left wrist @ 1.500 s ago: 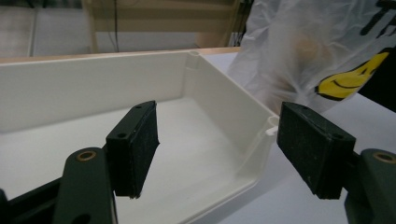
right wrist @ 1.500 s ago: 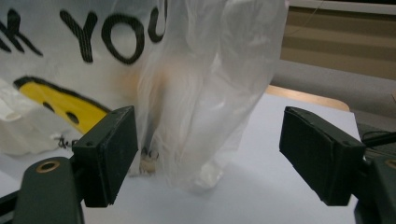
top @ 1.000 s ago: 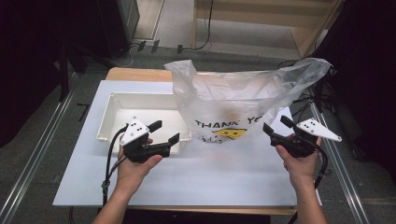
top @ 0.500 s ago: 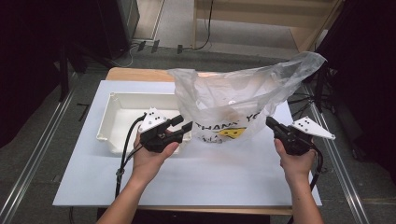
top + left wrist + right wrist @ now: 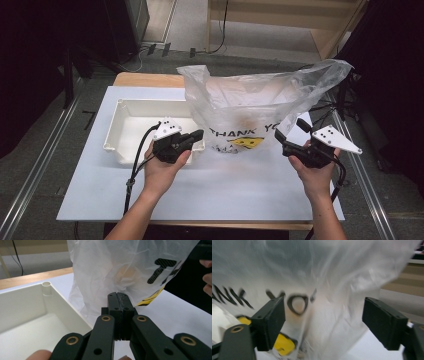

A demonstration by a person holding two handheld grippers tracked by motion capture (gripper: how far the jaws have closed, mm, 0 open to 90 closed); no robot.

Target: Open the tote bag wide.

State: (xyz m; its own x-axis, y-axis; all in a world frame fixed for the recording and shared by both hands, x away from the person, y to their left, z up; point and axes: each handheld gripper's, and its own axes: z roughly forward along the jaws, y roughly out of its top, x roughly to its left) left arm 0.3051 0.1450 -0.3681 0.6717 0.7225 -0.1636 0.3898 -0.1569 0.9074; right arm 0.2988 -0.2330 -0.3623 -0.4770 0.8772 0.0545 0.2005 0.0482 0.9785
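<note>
Nearest, the left gripper (image 5: 196,136), jaws just closed pad to pad on nothing, points at the plastic bag (image 5: 260,107); the right gripper (image 5: 291,135), jaws just reopened wide, flanks it. The bag stands mid-table (image 5: 220,190), beside the white bin (image 5: 125,125).

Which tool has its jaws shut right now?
The left tool, beside the white tray: its jaws are pressed together, empty, before the plastic bag. The right tool stands wide open.

Location: a lab-style recording bay. Evidence: a white-topped table (image 5: 150,200) between metal floor rails (image 5: 35,180), black curtains (image 5: 30,65), loose cables (image 5: 220,30) on grey carpet.
</note>
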